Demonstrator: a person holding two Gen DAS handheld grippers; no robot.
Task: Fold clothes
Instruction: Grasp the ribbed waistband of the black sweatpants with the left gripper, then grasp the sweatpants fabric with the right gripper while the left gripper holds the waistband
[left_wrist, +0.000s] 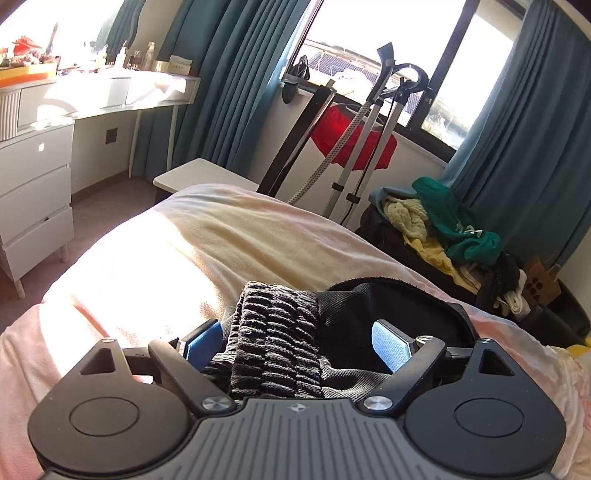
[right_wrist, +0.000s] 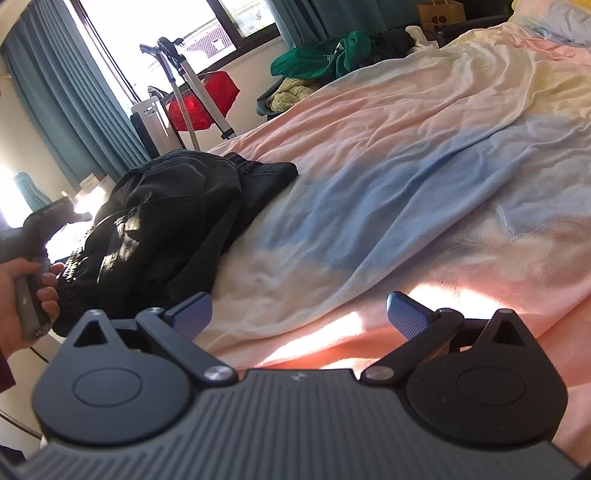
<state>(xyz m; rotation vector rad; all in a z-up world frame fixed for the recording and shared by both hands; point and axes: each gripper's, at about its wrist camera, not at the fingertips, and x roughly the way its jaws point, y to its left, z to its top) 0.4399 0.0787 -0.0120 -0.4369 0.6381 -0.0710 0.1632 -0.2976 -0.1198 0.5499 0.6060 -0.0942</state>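
A dark, crumpled garment (right_wrist: 173, 221) lies bunched on the left part of the bed. In the left wrist view its ribbed knit hem (left_wrist: 277, 339) and darker cloth (left_wrist: 373, 299) fill the gap between the blue pads (left_wrist: 391, 345). My left gripper (left_wrist: 297, 345) is open wide around this cloth, not clamped on it. My right gripper (right_wrist: 299, 317) is open over the pink and blue blanket (right_wrist: 406, 177), with nothing between its fingers. The garment lies to its left. A hand (right_wrist: 33, 291) holds the left gripper's handle at the left edge of the right wrist view.
A pile of green, yellow and dark clothes (left_wrist: 450, 229) sits beyond the bed's far side. A garment steamer stand (left_wrist: 369, 147) with a red cloth is by the window. White drawers (left_wrist: 35, 206) and a desk (left_wrist: 122, 92) stand left of the bed.
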